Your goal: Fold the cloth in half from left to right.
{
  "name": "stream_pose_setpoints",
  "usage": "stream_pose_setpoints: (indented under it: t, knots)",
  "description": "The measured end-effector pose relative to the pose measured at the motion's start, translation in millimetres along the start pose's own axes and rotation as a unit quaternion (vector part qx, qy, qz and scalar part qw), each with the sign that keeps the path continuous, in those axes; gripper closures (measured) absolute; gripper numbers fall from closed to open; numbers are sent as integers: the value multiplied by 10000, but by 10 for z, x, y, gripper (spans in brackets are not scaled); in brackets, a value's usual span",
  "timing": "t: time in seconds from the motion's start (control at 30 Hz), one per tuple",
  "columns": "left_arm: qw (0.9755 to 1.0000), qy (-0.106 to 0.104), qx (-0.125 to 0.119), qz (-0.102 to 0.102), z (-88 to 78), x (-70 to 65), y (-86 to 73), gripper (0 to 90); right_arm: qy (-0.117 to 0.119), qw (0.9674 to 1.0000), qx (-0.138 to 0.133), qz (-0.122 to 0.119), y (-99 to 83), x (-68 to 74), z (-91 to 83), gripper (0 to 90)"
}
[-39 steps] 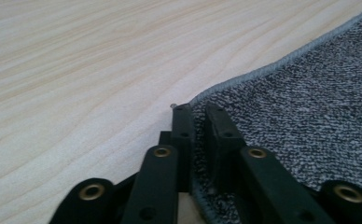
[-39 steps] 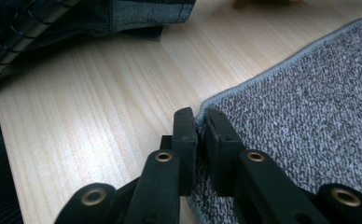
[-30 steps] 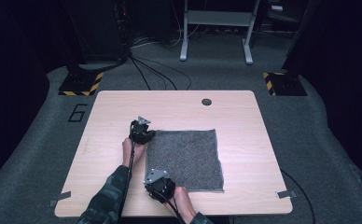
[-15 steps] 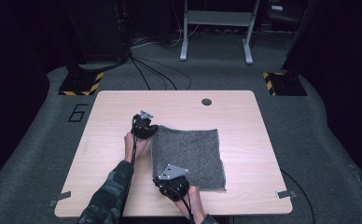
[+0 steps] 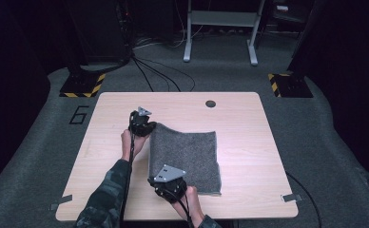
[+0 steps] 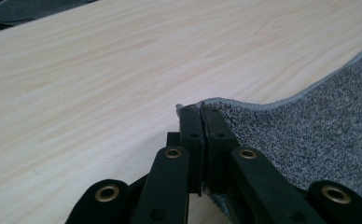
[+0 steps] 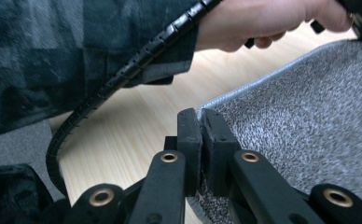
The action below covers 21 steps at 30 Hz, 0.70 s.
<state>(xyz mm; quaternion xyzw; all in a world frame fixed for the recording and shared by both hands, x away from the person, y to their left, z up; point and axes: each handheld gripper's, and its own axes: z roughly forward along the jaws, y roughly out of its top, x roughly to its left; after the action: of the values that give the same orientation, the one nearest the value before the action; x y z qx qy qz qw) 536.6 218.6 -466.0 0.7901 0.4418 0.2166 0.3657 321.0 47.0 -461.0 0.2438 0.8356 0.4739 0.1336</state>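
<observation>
We pinch the soft, floppy grey felt cloth (image 5: 185, 156) at two corners; left claw (image 6: 201, 111) and right claw (image 7: 200, 116) both clamp it tight.

Grey carpet square (image 5: 187, 154) lay on the light wood table (image 5: 249, 118), its left edge lifted. Left gripper (image 5: 147, 129) pinched the far-left corner, right gripper (image 5: 166, 186) the near-left corner, both closed on the fabric. Small dark round disc (image 5: 210, 103) sat near the table's far edge, well apart from the carpet.
</observation>
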Motion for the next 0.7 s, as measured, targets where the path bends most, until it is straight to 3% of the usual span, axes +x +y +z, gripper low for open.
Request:
stream_pose_setpoints:
  t: [0.1,0.47,0.6,0.63,0.7]
  knots:
    - [9998,99,35,150,-68,25,67,881,21,9999,-126,-55,114,-7,-17,867]
    - [9993,303,-116,188,-324,155,248,882,-8,9976,-622,-299,381,87,-121,868]
    - [9990,282,-158,300,-383,102,361,883,-46,9973,-683,-250,354,90,-177,871]
    - [9986,270,-28,447,-353,37,432,883,-68,9978,-652,-130,282,77,-221,871]
    - [9982,207,-10,556,-304,-49,487,883,-95,9978,-652,-103,208,62,-259,871]
